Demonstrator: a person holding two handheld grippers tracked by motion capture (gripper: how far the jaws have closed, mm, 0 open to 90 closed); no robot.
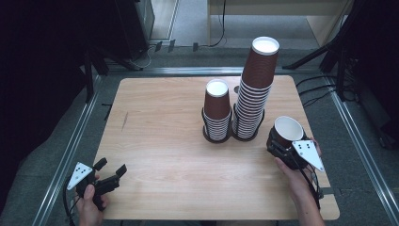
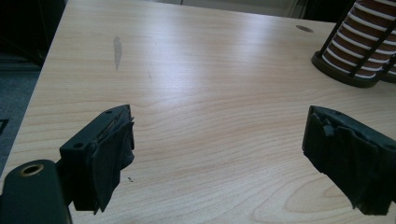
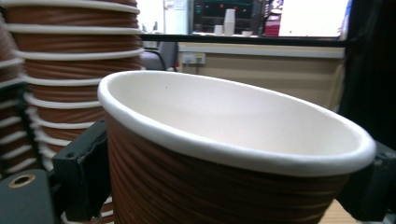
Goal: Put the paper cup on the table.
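1. High view: the right claw [image 1: 283,141] grips a brown paper cup [image 1: 287,130] just right of the tall cup stack [image 1: 254,94]; the left claw [image 1: 113,170] hangs at the tabletop's [image 1: 164,141] near-left corner.
2. Left gripper view: the left claw [image 2: 219,154] gapes wide over bare tabletop [image 2: 210,84], nothing between its jaws.
3. Right gripper view: the right claw [image 3: 224,186] clamps the cup [image 3: 224,154], tilted, beside the stack [image 3: 70,70].

Your left hand [image 1: 89,200] sits low at the near left corner, holding the left gripper [image 1: 112,168] angled forward and to the right, its jaws standing apart with nothing between them. Your right hand [image 1: 294,172] reaches in from the near right, and the right gripper [image 1: 282,143] is clamped around a cup [image 1: 287,129], tilted slightly.
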